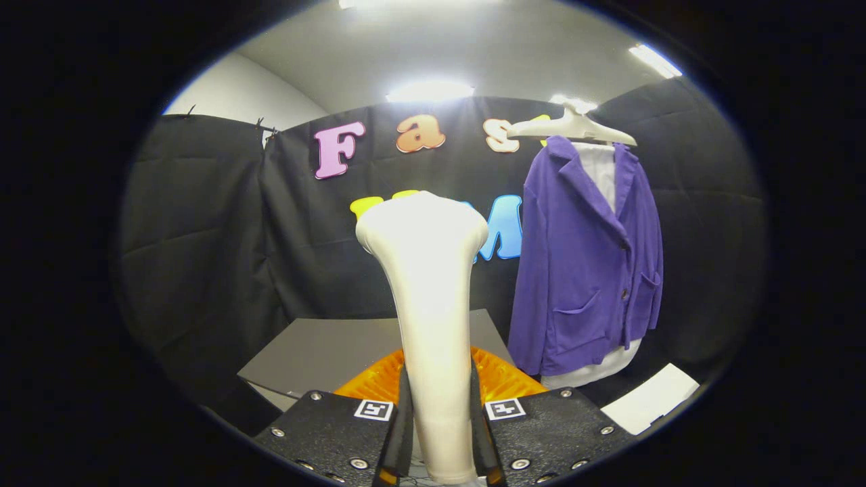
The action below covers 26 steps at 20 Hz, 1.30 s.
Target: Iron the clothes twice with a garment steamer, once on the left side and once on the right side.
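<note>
A white garment steamer (429, 297) stands upright between my fingers, its wide head raised well above them. My gripper (438, 412) is shut on the steamer's handle, with both fingers pressing its sides. Beyond and to the right of the steamer hangs a purple jacket (587, 264) over a white shirt (599, 169), on a pale hanger (574, 126) against the black cloth wall. The steamer head is apart from the jacket, left of its left sleeve.
A grey table (325, 355) lies beyond the fingers, below the steamer. A white sheet (651, 399) lies at the right, below the jacket's hem. Black cloth walls close the space behind and on both sides.
</note>
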### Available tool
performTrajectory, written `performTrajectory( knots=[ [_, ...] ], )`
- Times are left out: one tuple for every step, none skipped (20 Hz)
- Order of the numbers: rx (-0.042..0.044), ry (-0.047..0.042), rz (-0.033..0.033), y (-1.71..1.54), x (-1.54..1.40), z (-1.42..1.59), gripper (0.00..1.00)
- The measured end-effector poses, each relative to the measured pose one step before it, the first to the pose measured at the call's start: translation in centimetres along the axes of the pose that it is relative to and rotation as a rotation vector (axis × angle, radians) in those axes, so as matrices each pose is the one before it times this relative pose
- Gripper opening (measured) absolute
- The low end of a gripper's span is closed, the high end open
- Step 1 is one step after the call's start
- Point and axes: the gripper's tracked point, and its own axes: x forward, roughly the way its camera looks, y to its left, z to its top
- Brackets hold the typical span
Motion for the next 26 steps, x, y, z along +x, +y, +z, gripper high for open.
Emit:
performTrajectory(
  knots=[
    [-0.00264, -0.01165, 0.00005, -0.651, -1.377, -0.296, 0.35],
    [-0.00817, -0.00889, -0.00144, -0.584, -1.244, -0.411, 0.35],
    [-0.01161, -0.01516, 0.00328, -0.362, -1.317, -0.240, 0.35],
    [-0.01122, -0.01599, 0.00100, -0.449, -1.255, -0.381, 0.35],
    [-0.01859, -0.02105, 0.00233, -0.570, -1.231, -0.380, 0.35],
    [-0.01680, -0.01629, 0.00325, -0.455, -1.046, -0.453, 0.35],
    [-0.01988, -0.01867, 0.00414, -0.376, -1.088, -0.509, 0.35],
    [-0.01383, -0.00745, 0.00202, -0.360, -1.176, -0.708, 0.35],
    [-0.00825, -0.00541, -0.00145, -0.365, -0.862, -0.590, 0.35],
    [-0.00599, -0.00879, -0.00052, -0.252, -0.731, -0.241, 0.35],
    [-0.00214, -0.00816, 0.00386, -0.128, -0.719, 0.063, 0.35],
    [0.00202, -0.01905, 0.00349, -0.197, -0.549, 0.490, 0.35],
    [-0.00064, -0.02043, 0.00515, -0.249, -0.376, 0.504, 0.35],
    [0.00426, -0.01450, -0.00148, -0.532, -0.072, 0.817, 0.35],
    [0.00331, -0.01371, -0.00391, -0.655, 0.223, 0.605, 0.35],
    [0.00357, -0.00518, -0.00631, -0.675, 0.309, 0.529, 0.35],
    [0.00473, -0.00893, -0.01162, -0.760, 0.413, 0.608, 0.35],
    [0.00597, -0.01589, -0.01118, -0.765, 0.582, 0.817, 0.35],
    [0.00440, -0.01022, -0.01396, -0.792, 0.908, 0.776, 0.35],
    [-0.00041, -0.01852, -0.01739, -0.914, 1.043, 0.896, 0.35],
    [-0.00530, -0.00689, -0.01342, -0.676, 1.105, 0.481, 0.35],
    [-0.00132, -0.00586, -0.01561, -0.739, 1.262, 0.421, 0.35],
    [-0.00028, -0.00575, -0.01177, -0.539, 1.333, 0.325, 0.35],
    [0.00283, -0.00500, -0.01254, -0.531, 1.434, 0.475, 0.35],
    [-0.00020, -0.00739, -0.01156, -0.553, 1.195, 0.374, 0.35],
    [0.00042, -0.01039, -0.01341, -0.384, 1.340, 0.452, 0.35]
  ],
)
